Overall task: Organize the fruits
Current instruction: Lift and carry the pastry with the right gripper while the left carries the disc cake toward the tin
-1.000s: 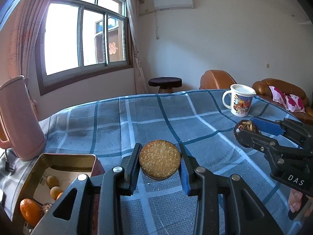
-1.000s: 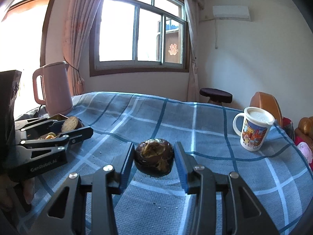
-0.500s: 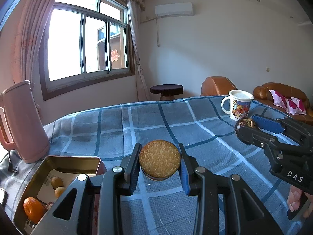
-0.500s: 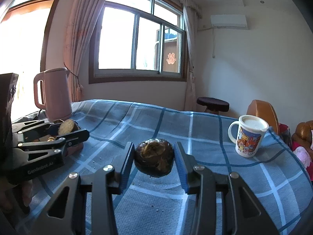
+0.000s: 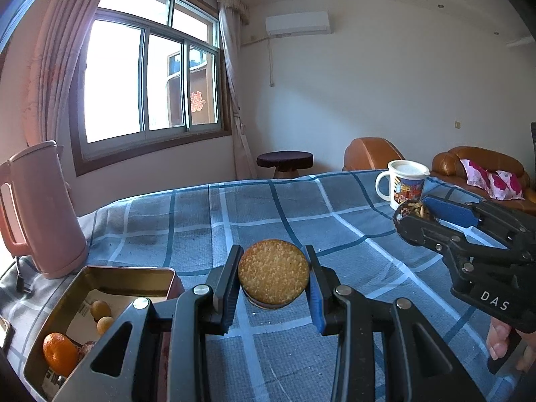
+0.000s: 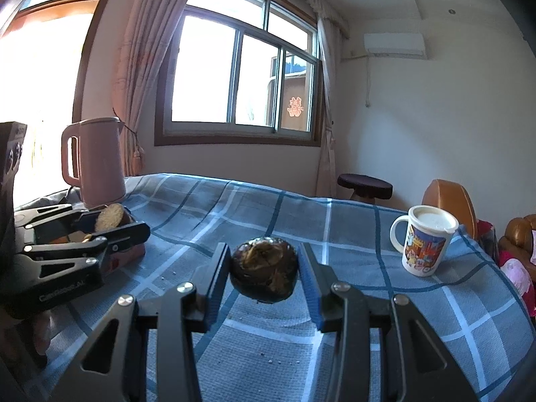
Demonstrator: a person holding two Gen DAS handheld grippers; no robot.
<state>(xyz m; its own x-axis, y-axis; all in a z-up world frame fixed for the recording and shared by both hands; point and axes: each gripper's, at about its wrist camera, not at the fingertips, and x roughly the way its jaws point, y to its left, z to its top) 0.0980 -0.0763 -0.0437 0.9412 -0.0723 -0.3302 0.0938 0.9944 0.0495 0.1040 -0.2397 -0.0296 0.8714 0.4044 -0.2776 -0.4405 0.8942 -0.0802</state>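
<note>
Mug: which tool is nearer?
Right. The right tool, holding a dark fruit, sits just beside the mug; the left tool is farther, by the tin.

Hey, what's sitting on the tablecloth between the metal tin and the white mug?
Nothing: the tablecloth between tin and mug is bare in the left wrist view, though the held biscuit hovers above it.

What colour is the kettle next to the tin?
Pale pink kettle, clearest in the left wrist view.

Tin (image 5: 110, 273) at table's (image 5: 268, 207) left with fruits (image 5: 59, 353) inside, kettle (image 5: 40, 207) behind it, mug (image 5: 403, 184) far right.
</note>
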